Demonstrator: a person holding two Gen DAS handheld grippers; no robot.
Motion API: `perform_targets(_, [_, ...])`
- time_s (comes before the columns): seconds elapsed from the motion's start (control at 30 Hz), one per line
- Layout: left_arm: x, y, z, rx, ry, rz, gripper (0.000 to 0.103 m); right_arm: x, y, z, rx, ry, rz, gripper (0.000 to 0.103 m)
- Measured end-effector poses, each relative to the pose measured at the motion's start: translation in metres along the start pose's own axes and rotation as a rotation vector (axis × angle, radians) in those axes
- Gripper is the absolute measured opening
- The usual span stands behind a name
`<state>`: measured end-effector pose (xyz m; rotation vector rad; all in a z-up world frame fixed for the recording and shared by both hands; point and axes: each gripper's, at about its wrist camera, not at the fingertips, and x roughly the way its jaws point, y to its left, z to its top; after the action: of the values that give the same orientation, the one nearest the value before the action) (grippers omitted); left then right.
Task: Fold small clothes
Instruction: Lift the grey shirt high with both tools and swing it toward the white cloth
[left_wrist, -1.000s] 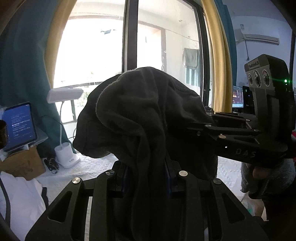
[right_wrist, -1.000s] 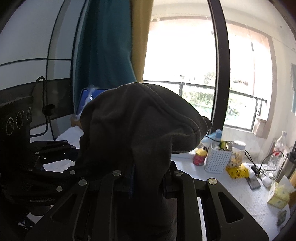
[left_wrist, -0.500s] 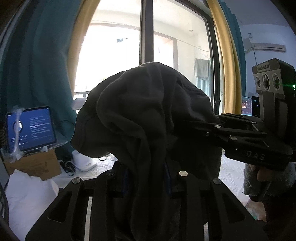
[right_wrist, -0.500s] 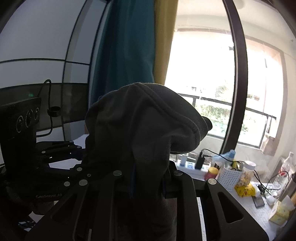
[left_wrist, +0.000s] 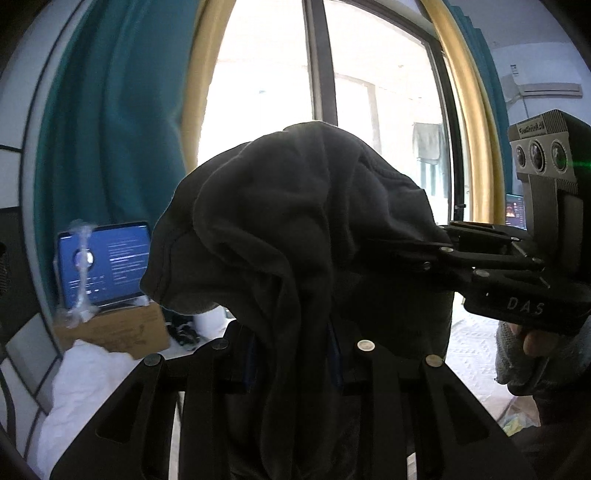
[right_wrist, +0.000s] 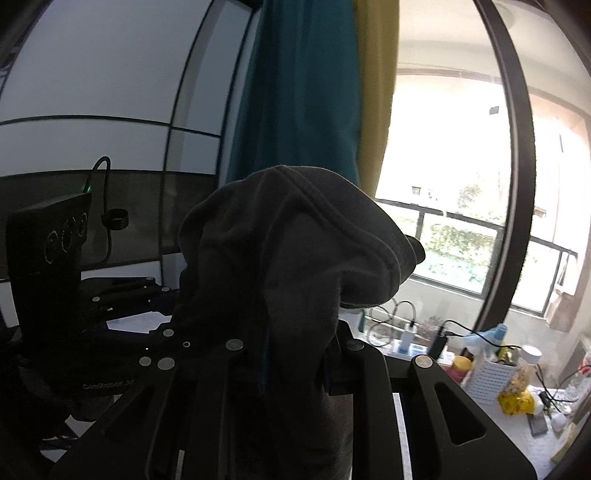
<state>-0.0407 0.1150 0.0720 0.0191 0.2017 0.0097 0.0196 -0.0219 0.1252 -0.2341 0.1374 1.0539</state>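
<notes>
Holding a dark grey garment (left_wrist: 295, 229) up in the air, in front of a big bright window (left_wrist: 266, 74) with teal curtains (left_wrist: 107, 122), both grippers have it pinched at once. Largest item first: the cloth bulges above both sets of fingers and droops in loose folds; nothing of it rests on the bench (right_wrist: 436, 413).

Left gripper (left_wrist: 293, 354): fingers nearly closed, a bunched fold of the garment clamped between the pads and hanging down past them. Right gripper (right_wrist: 291, 365): same posture, narrow gap filled with cloth, firmly gripped. The two grippers sit close together, each visible in the other's view, angled toward one another.

Step, as judged: carry or shake-out phase, garment lifted and not yet spread; no crease is formed yet.

Next move calls for: drawing the two grip points apart so the cloth hangs flat, then lowering it onto a free patch of bench before any fold. Risk: bunched grips may hold several layers, so the piece could stay crumpled.

Smaller items: laptop (left_wrist: 105, 266) on a cardboard box (left_wrist: 118, 332) at left; white basket (right_wrist: 487, 380) and a yellow packet (right_wrist: 515, 400) at right.
</notes>
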Motion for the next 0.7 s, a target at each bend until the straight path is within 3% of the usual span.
perform_targets(0.43, [-0.034, 0.029, -0.012, 0.014, 0.039, 0.089, 0.029, 0.016, 0.045, 0.011, -0.018, 0.003, 0.107, 0.022])
perform_targets(0.7, [-0.029, 0.036, -0.024, 0.004, 0.076, 0.099, 0.029, 0.028, 0.048, 0.002, 0.003, 0.040, 0.119, 0.022])
